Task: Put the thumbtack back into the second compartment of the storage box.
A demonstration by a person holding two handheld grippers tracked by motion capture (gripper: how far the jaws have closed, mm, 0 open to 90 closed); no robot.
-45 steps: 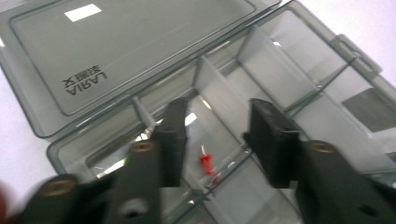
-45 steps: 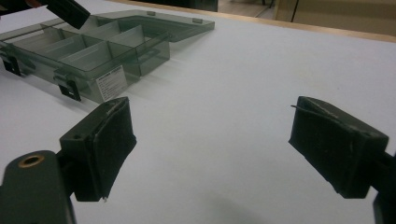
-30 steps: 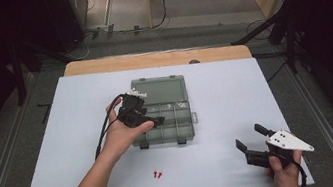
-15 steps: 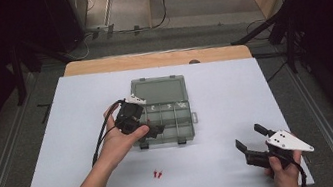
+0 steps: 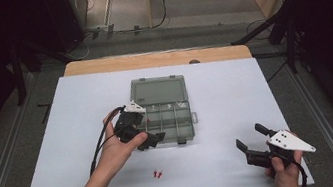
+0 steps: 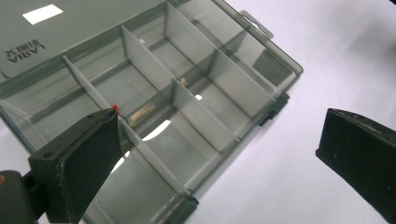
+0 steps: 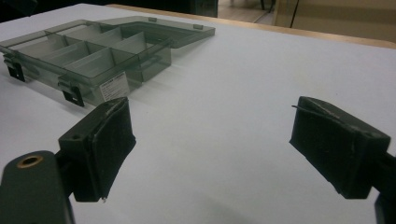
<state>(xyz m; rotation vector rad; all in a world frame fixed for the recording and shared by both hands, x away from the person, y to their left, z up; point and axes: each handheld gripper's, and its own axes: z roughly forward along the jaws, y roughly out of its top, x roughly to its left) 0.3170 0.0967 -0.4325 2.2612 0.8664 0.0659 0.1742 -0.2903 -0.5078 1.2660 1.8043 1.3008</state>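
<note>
The left gripper (image 5: 154,138), jaws spread wide and empty, hovers over the near-left corner of a smoky compartment box (image 5: 171,118) lying lid-open mid-table. The right gripper (image 5: 253,141), equally wide and empty, waits near the table's (image 5: 254,84) near-right corner.

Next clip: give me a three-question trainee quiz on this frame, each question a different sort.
1. True or false: the lid of the smoke-grey clear plastic compartment box lies open.
2. Which hand-held gripper hangs over that box: A left, B right?
3. Fill in: the two small red pieces lie on the white table, on the ____ side of the box.

Key: 1 true; 2 A; 3 person's (near). In both gripper views the jaws stand wide apart, gripping nothing.
</note>
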